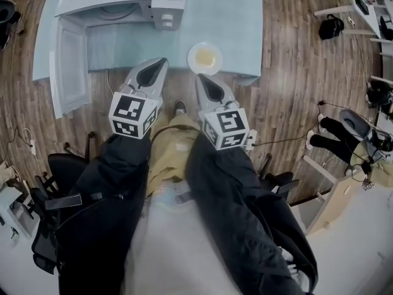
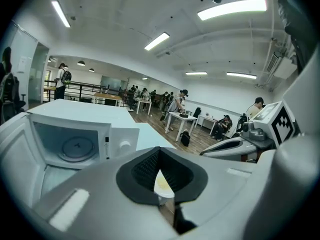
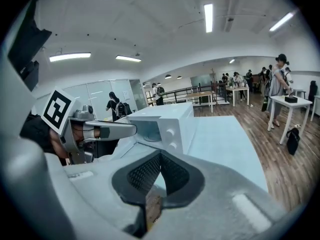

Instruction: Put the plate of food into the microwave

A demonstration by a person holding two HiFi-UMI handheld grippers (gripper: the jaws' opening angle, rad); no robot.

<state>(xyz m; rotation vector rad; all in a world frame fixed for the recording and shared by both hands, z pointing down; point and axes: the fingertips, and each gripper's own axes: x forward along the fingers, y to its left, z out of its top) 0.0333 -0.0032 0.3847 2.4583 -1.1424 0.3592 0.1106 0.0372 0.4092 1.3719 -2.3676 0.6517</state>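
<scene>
Two tools, the left tool (image 1: 161, 62) and right tool (image 1: 200, 77), hang closed and empty short of the desk (image 1: 236, 23), likely before reaching. The plate of food (image 1: 205, 58), white with yellow food, sits at the desk's near edge, right of the open microwave (image 1: 123, 8). Left gripper view: pads together, plate glimpsed beyond. Right gripper view: pads together, microwave ahead

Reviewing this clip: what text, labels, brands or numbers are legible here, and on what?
No readable text in any view.
Left marker cube and right marker cube: coded squares only, no letters.
Microwave: small dark mark on its front panel, too small to read.
</scene>
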